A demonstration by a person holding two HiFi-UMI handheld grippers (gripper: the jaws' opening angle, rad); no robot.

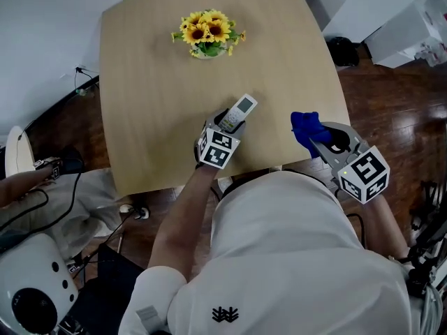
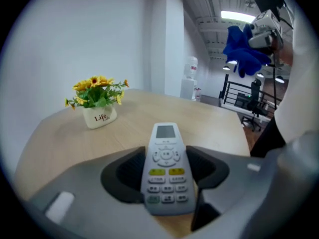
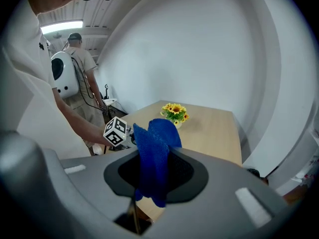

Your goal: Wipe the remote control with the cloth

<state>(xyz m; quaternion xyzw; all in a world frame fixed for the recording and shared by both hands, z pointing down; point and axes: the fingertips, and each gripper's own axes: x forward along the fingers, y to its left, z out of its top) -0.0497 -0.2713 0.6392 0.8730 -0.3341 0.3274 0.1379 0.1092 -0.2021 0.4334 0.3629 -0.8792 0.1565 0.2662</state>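
The left tool (image 1: 225,125) is closed partway on the lower half of the slim grey-white plastic remote control (image 2: 165,171). The button face is up and the screen end juts past the jaws, seemingly clear of the pale wooden surface (image 1: 154,82). At the right of the head view, well apart, the right tool (image 3: 155,171) pinches the bunched blue fluffy cloth (image 3: 152,153). A good wipe would bring the cloth's loose end onto the exposed screen end and stroke lengthwise, with the left grip firm so the remote cannot pivot.
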